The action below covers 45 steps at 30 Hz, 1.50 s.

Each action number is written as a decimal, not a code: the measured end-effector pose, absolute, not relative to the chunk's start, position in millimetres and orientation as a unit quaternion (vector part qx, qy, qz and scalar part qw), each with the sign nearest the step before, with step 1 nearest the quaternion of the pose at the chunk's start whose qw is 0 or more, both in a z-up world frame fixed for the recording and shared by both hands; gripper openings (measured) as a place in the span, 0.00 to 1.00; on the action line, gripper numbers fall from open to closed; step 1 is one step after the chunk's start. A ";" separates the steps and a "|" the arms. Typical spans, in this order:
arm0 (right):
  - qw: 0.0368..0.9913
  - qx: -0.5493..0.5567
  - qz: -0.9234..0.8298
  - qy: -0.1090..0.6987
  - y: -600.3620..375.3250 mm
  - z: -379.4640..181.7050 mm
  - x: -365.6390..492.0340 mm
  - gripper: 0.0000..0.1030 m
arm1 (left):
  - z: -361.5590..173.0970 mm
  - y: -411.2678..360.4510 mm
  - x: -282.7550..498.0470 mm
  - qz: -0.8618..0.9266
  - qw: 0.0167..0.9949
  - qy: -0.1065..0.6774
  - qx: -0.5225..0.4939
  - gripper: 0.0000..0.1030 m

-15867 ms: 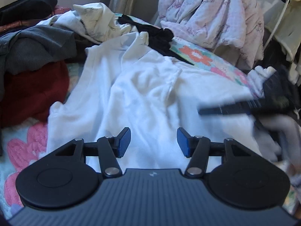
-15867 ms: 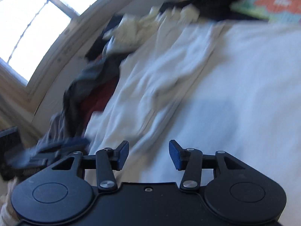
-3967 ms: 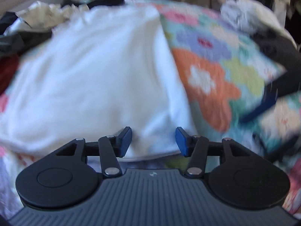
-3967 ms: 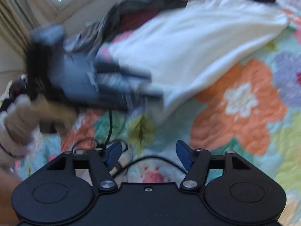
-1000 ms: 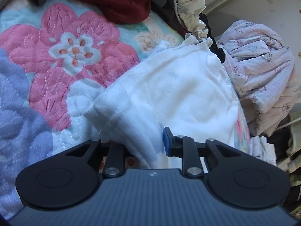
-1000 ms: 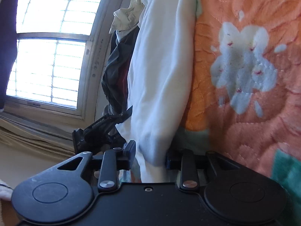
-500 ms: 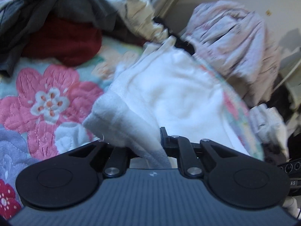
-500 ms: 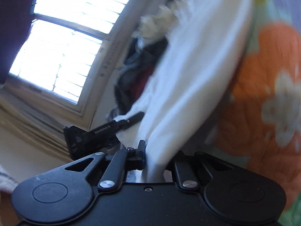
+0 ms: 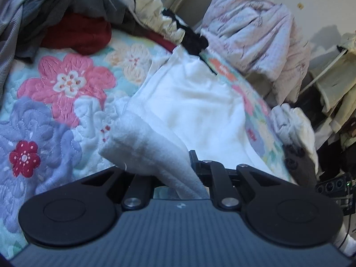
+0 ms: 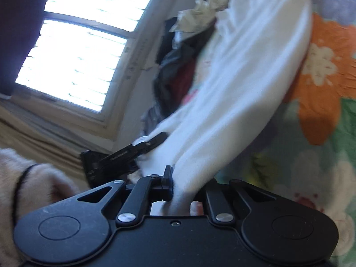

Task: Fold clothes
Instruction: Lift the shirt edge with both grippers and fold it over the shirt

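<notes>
White garment (image 9: 200,102) lies on the floral quilt (image 9: 62,82), near edge lifted. Left gripper (image 9: 178,166) clenched on one corner, right gripper (image 10: 180,184) clenched on the other. Clothes pile (image 9: 73,22) beyond, probably unfolded. Window (image 10: 77,44) to the left.

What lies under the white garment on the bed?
The floral quilt shows around the white garment, which lies on it. Whatever sits directly beneath the garment's spread middle is covered, so it cannot be seen.
</notes>
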State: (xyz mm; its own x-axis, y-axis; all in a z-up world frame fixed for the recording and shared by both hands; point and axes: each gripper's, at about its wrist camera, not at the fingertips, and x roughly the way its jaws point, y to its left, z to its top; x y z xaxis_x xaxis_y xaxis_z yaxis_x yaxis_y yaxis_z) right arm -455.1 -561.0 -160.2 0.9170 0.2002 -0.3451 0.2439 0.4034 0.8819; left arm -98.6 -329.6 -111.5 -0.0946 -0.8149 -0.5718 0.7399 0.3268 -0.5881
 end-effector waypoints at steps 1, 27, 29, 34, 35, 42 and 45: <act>0.815 0.539 -0.025 0.209 -564.4 -158.6 -453.0 0.11 | -109.2 -337.0 -98.5 -0.586 0.670 0.453 -0.041 0.11; 0.815 0.519 -0.166 0.199 -809.5 -145.5 -394.6 0.11 | -88.8 -617.5 -57.0 -0.597 0.687 0.399 0.116 0.14; 0.815 0.516 -0.164 0.205 -823.1 -146.0 -388.0 0.11 | -99.5 -630.8 -43.7 -0.587 0.677 0.432 0.098 0.15; 0.806 0.503 -0.182 0.253 -846.5 -162.5 -370.9 0.11 | -117.7 -659.7 -44.9 -0.576 0.674 0.437 0.149 0.15; 0.805 0.498 -0.185 0.265 -850.3 -166.0 -366.7 0.11 | -119.9 -663.6 -48.3 -0.576 0.676 0.430 0.164 0.15; 0.801 0.516 -0.184 0.241 -861.3 -168.0 -371.8 0.11 | -109.1 -664.3 -51.3 -0.602 0.678 0.390 0.160 0.15; 0.803 0.528 -0.175 0.216 -865.2 -172.2 -383.4 0.11 | -114.8 -657.7 -42.1 -0.614 0.665 0.405 0.126 0.19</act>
